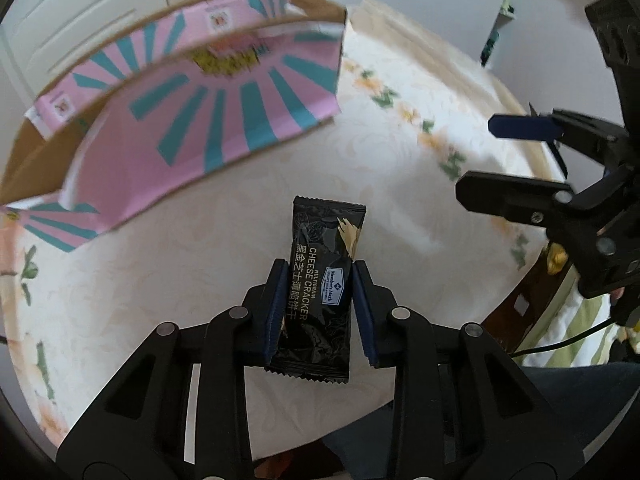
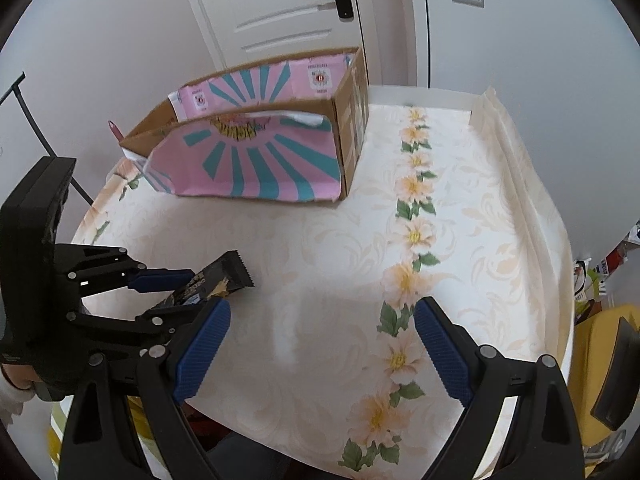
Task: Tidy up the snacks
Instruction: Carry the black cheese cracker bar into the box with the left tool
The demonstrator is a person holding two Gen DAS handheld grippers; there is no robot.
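Observation:
My left gripper (image 1: pixel 320 276) is shut on a black cheese cracker packet (image 1: pixel 326 276) and holds it above the table; the packet also shows in the right wrist view (image 2: pixel 218 280), with the left gripper (image 2: pixel 188 290) around it. A pink and teal cardboard box (image 1: pixel 192 92) stands open-topped at the back left, also in the right wrist view (image 2: pixel 276 156). My right gripper (image 2: pixel 320 312) is open and empty over the table's front; in the left wrist view it is at the right (image 1: pixel 476 160).
The round table (image 2: pixel 460 240) has a cream floral cloth. A white door (image 2: pixel 280 12) and wall stand behind the box. A yellow chair (image 2: pixel 608 360) is at the right past the table's edge.

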